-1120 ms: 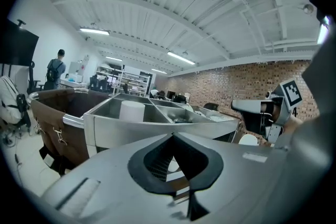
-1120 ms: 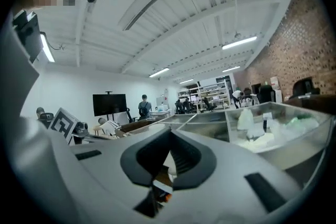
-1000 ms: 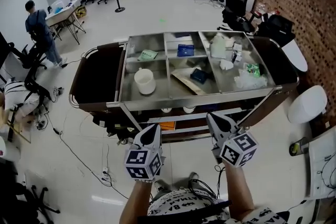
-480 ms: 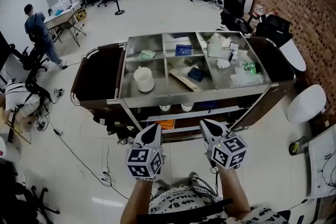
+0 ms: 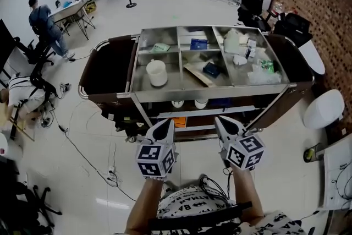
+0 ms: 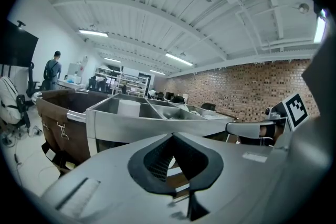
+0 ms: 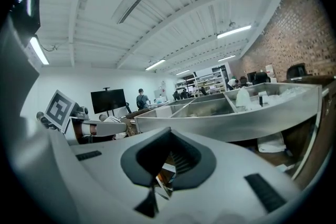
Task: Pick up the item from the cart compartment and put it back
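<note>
In the head view, the left tool [image 5: 165, 125] and the right tool [image 5: 223, 121] are held side by side before the near side of the cart [image 5: 209, 92], clear of it. A white cup [image 5: 157, 72] and a dark blue packet [image 5: 211, 69] lie in its compartments, well apart from both tools. In the left gripper view, the jaws are seen pressed together on nothing, with the cup beyond the cart's rim. In the right gripper view, the jaws are likewise closed and empty.
</note>
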